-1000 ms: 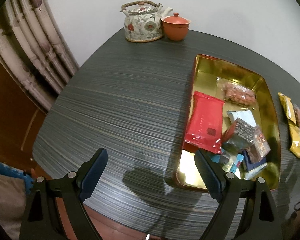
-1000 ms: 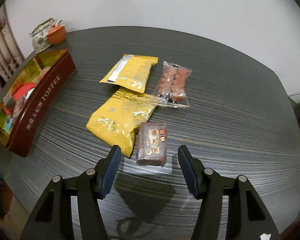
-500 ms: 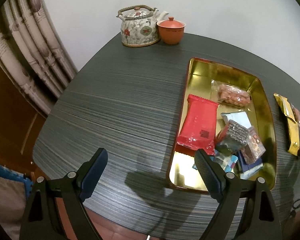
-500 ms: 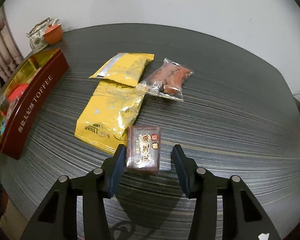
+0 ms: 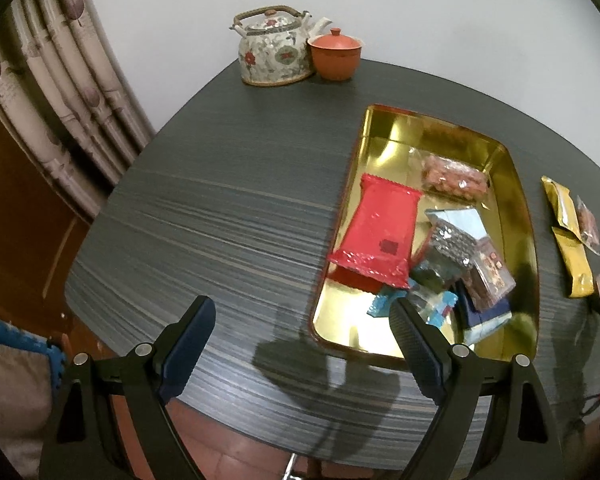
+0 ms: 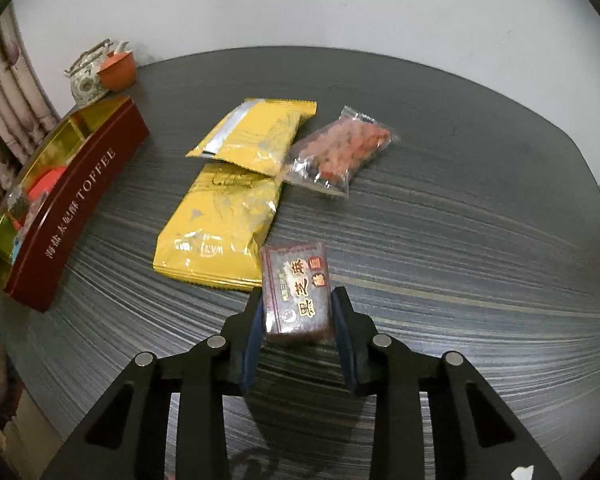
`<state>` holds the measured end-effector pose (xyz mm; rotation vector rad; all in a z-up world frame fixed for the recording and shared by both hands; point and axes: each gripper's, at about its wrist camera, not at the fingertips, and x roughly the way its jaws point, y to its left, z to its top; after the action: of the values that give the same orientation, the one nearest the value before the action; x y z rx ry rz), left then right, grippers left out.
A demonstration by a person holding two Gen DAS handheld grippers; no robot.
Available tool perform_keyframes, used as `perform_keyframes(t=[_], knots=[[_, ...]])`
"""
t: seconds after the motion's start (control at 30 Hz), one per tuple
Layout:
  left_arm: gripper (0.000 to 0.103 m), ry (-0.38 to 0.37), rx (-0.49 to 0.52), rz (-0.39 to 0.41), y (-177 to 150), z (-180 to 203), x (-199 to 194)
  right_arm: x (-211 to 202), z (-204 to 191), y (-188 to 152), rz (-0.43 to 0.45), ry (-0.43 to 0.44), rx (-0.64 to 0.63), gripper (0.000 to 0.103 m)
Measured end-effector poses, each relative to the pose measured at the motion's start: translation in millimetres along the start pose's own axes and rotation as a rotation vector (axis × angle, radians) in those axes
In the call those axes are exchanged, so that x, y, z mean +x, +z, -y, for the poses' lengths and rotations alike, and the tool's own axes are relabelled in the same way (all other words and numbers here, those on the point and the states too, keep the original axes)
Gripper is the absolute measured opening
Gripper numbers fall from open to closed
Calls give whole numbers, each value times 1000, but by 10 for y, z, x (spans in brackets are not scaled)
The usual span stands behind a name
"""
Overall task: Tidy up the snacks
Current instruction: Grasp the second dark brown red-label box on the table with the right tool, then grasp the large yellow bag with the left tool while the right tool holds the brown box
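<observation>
The dark grey desk (image 6: pixel 440 216) is streaked with fine pale lines. The rectangular metal tin (image 6: pixel 80 200) is maroon outside with white lettering, gold inside. The ceramic teapot (image 5: pixel 274 50) bears red flowers on white. The small brown wrapped snack block (image 6: pixel 296 292) carries gold characters.

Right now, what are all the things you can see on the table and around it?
Dark striped table: one, under everything.
Red TOFFEE tin with gold inside: one, left; holds several snack packets, a flat red packet among them.
Yellow foil packets: two, overlapping, middle.
Clear bag of reddish snacks: one, beside the yellow packets.
Small dark brown bar: one, between the right gripper's pads.
Flowered teapot: one, far edge.
Orange lidded cup: one, beside the teapot.
Curtain: patterned, left.
Left gripper: open, empty.
Right gripper: shut on the bar.
</observation>
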<state>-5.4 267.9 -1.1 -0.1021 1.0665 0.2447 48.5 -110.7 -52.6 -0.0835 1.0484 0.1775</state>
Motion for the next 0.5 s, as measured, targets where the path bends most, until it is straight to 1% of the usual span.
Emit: perform_keyframes(t=[0.17,0.3,0.5], knots=[[89,-4,21,-6,-1,136,-36,-6,18,-5,17,-1,-1,28],[89,-21,49,-3,28,322,-80,-27,97,-37,32,-23,6,28],[89,-70,129,4,79,782,-150,-42,407,-48,49,-63,41,28]])
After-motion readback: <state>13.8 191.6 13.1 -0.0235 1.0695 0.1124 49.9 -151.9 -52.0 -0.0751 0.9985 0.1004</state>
